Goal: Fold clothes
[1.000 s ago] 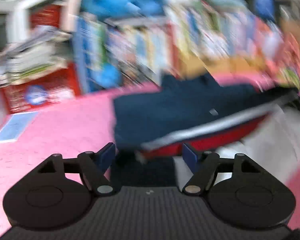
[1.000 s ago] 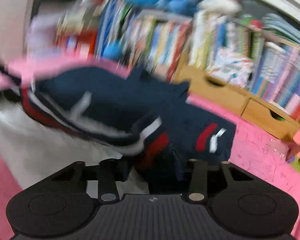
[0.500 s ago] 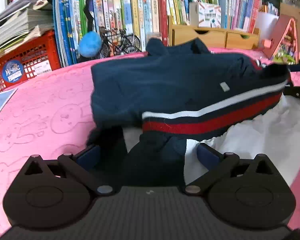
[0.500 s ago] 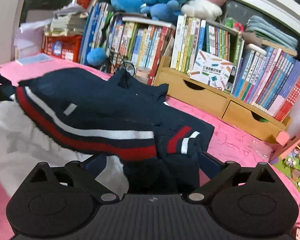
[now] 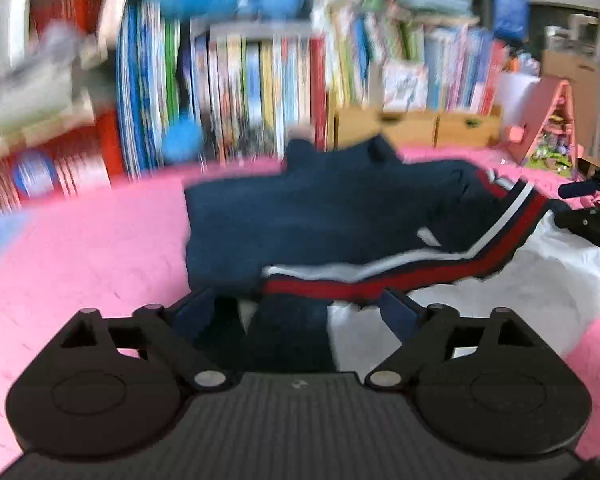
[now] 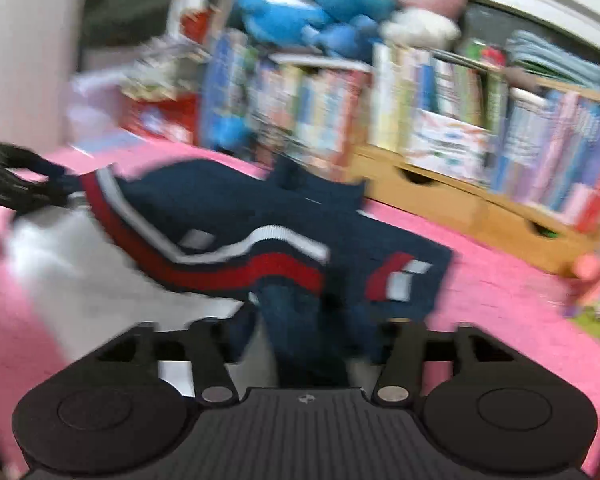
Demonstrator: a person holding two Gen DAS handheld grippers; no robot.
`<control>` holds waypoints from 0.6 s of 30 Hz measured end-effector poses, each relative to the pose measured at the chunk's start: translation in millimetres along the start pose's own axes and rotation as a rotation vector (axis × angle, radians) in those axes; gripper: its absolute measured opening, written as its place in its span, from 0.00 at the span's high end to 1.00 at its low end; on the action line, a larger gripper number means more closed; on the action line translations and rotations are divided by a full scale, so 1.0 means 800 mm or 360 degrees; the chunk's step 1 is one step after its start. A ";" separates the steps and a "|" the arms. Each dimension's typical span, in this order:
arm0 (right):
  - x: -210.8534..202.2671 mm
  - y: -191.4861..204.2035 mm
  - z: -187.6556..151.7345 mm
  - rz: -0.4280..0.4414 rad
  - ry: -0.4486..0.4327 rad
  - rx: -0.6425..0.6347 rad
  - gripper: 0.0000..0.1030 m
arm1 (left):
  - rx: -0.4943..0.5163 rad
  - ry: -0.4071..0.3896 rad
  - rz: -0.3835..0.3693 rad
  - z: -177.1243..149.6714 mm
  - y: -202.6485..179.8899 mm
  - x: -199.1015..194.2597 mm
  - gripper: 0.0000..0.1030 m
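A navy sweater (image 5: pixel 320 216) with a red and white striped hem lies partly folded on a white cloth (image 5: pixel 500 288). My left gripper (image 5: pixel 296 314) sits at its near edge. The jaws are wide and closing, with a navy fold between them, and the blue pads stand apart from it. In the right wrist view the same sweater (image 6: pixel 220 216) lies ahead. My right gripper (image 6: pixel 312 334) is closing around a navy fold near the striped cuff (image 6: pixel 396 280); no firm pinch shows. Each gripper also appears at the other view's edge.
A pink mat (image 5: pixel 80 248) covers the surface. Along the back stand rows of books (image 6: pixel 440 120), wooden drawers (image 6: pixel 480 208), a red crate (image 5: pixel 72 160) and plush toys (image 6: pixel 320 4). A pink toy house (image 5: pixel 548 120) stands at the far right.
A second ago both grippers held the sweater's hem with narrow jaws. They then opened wide and the hem dropped onto the sweater. Now both pairs of jaws are narrower again, the right more so.
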State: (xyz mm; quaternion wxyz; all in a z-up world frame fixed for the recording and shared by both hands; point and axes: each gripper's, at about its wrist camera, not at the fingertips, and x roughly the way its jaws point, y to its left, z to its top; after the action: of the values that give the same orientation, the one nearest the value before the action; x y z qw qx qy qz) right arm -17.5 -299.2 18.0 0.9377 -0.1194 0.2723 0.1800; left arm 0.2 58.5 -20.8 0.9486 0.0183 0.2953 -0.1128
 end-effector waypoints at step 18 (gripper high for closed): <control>-0.019 -0.044 0.104 -0.0191 -0.0444 0.0136 0.83 | 0.0233 -0.0505 0.0167 0.158 -0.021 0.023 0.79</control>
State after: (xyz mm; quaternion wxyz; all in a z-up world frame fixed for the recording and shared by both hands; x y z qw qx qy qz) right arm 23.2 -308.3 99.3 0.9797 -0.0691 0.1391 0.1268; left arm 81.5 25.2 73.7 0.9840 0.0845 0.1315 -0.0859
